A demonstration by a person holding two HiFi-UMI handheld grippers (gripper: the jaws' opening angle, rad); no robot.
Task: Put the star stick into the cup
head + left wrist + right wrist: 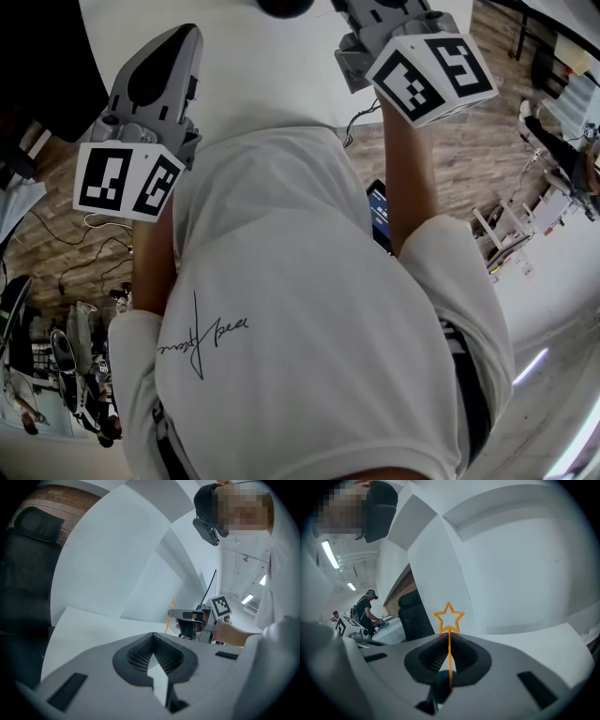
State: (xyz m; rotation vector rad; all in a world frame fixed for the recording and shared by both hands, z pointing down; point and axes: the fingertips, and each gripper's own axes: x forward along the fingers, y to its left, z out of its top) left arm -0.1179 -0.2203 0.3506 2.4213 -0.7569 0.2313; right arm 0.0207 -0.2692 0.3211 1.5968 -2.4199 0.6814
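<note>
Both forearms are raised above the white desk (pixel 93 630). The right hand-held gripper (pixel 449 637) clamps the star stick (pixel 449 658), its star past the jaw tips. The left hand-held gripper (pixel 153 637) is closed, jaws together.

Star stick (pixel 449 641) glossy plastic; table (pixel 272 75) matt white.

Left gripper (pixel 153 635) fingers together, empty; right gripper (pixel 449 635) pinches star stick (pixel 449 649).
</note>
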